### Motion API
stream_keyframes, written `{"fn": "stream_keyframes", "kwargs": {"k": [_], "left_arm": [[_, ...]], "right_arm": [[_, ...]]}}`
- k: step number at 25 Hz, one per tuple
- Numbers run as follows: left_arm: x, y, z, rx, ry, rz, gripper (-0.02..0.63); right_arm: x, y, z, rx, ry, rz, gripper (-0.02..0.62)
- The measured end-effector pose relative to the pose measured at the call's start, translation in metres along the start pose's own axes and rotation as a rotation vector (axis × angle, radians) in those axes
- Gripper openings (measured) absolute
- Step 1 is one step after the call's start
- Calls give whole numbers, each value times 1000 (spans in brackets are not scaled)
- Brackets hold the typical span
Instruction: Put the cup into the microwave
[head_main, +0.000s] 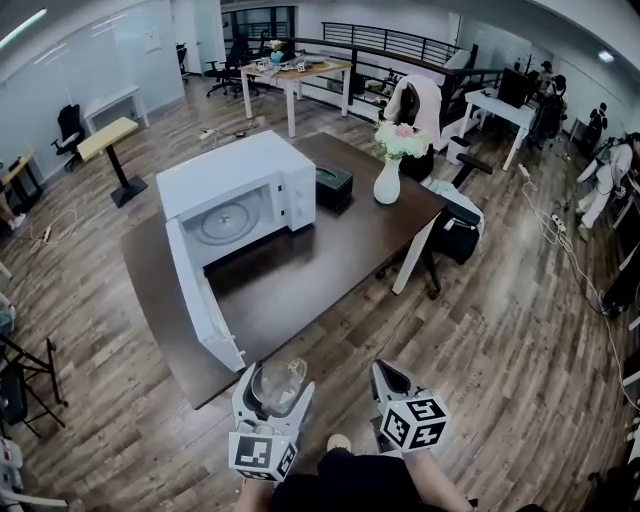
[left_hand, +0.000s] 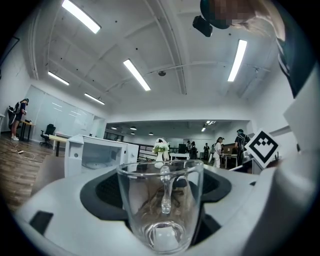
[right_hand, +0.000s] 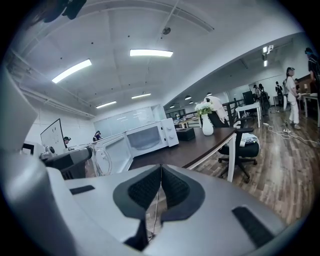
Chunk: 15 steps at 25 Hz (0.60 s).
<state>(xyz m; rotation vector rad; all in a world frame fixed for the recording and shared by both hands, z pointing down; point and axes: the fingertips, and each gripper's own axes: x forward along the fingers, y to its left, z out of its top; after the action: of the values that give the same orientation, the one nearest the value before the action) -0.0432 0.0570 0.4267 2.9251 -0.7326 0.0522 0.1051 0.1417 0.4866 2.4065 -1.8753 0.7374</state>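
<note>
A clear glass cup (head_main: 279, 383) with a handle is held upright in my left gripper (head_main: 274, 394), off the near edge of the table. In the left gripper view the cup (left_hand: 161, 205) fills the space between the jaws, its handle facing away from the camera. The white microwave (head_main: 236, 198) stands on the dark table (head_main: 300, 270) with its door (head_main: 203, 310) swung wide open and the turntable showing. My right gripper (head_main: 392, 381) hangs beside the left one, shut and empty; in its own view the right gripper (right_hand: 159, 187) has its pads pressed together.
A white vase of flowers (head_main: 390, 165) and a dark tissue box (head_main: 333, 185) stand on the table right of the microwave. A black office chair (head_main: 452, 225) sits at the table's right end. Other desks and people are farther back on the wooden floor.
</note>
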Motion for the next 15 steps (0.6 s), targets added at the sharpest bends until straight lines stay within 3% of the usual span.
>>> {"fn": "stream_keyframes", "kwargs": {"k": [15], "left_arm": [[28,-8,-8,-2,-15,70,405]], "right_arm": [[26,-28,5,-15,23,62,-6]]}}
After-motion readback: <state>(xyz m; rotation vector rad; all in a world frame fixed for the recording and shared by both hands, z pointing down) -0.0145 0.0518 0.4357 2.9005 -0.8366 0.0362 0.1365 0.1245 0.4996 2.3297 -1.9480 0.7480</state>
